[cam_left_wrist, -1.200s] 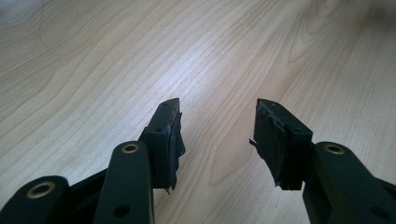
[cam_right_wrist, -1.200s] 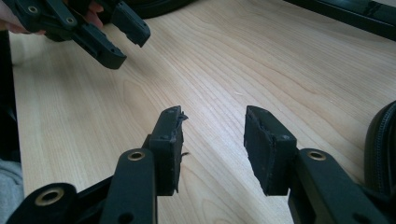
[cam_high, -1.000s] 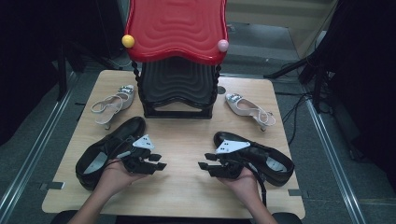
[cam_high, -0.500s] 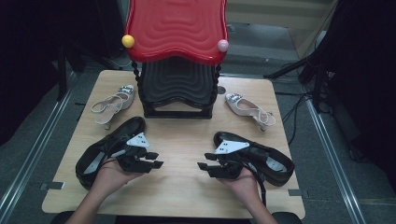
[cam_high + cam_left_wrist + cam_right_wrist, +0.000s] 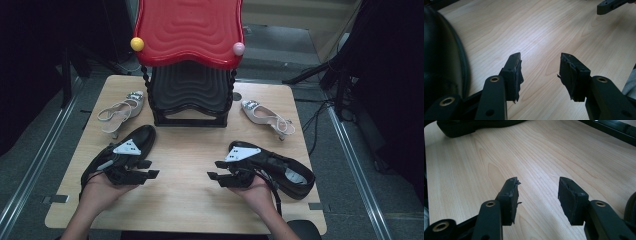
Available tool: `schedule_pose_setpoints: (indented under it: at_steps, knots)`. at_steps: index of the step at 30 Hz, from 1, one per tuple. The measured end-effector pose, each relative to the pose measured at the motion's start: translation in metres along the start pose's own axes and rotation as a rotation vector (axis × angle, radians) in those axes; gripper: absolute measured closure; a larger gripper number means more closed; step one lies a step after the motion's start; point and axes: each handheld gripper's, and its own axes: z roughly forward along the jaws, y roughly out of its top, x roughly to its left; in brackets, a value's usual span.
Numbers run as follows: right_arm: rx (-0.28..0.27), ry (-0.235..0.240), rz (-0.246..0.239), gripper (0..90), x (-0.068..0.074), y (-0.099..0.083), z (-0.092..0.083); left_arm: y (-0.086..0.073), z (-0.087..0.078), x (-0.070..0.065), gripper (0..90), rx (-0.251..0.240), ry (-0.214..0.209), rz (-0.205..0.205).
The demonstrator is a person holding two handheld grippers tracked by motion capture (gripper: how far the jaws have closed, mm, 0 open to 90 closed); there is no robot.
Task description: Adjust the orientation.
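Black shoes: left one (image 5: 131,146) at table's (image 5: 190,210) 8 o'clock edge, right one (image 5: 285,169) at 4 o'clock edge. Bare wood between. Left gripper (image 5: 152,169) beside left shoe, just been opening, nothing between jaws. Right gripper (image 5: 214,170) likewise, empty. Black rack (image 5: 190,95) at 12 o'clock.

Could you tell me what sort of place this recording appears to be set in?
Probably a staged recording room rather than a home: a small wooden table with black shoes and pale heeled sandals around a red-topped shoe rack, dark curtains and floor cables beyond.
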Motion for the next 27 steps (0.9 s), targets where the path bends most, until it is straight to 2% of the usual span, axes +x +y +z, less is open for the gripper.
schedule_pose_setpoints:
  at_steps: [4, 6, 11, 17, 19, 23, 27]
  knots:
    - [0.002, 0.006, 0.005, 51.6, -0.001, 0.002, 0.002, -0.004, -0.009, 0.003, 52.6, -0.015, 0.018, -0.013]
    - [0.005, 0.008, 0.000, 51.3, -0.001, 0.003, 0.004, -0.008, -0.017, 0.008, 52.5, -0.027, 0.030, -0.041]
    - [0.013, 0.015, 0.001, 51.3, -0.002, 0.005, 0.007, -0.013, -0.028, 0.012, 52.5, -0.024, 0.064, -0.057]
    - [0.012, 0.019, -0.002, 51.0, -0.002, 0.007, 0.009, -0.021, -0.044, 0.019, 52.7, -0.023, 0.087, -0.105]
    - [0.012, 0.021, -0.006, 50.9, -0.002, 0.008, 0.011, -0.025, -0.055, 0.023, 52.8, -0.034, 0.104, -0.128]
    - [0.015, 0.025, -0.008, 50.8, -0.002, 0.008, 0.012, -0.029, -0.065, 0.027, 52.8, -0.049, 0.118, -0.151]
    - [0.018, 0.021, -0.007, 50.7, -0.002, 0.009, 0.013, -0.033, -0.071, 0.032, 53.0, -0.020, 0.149, -0.176]
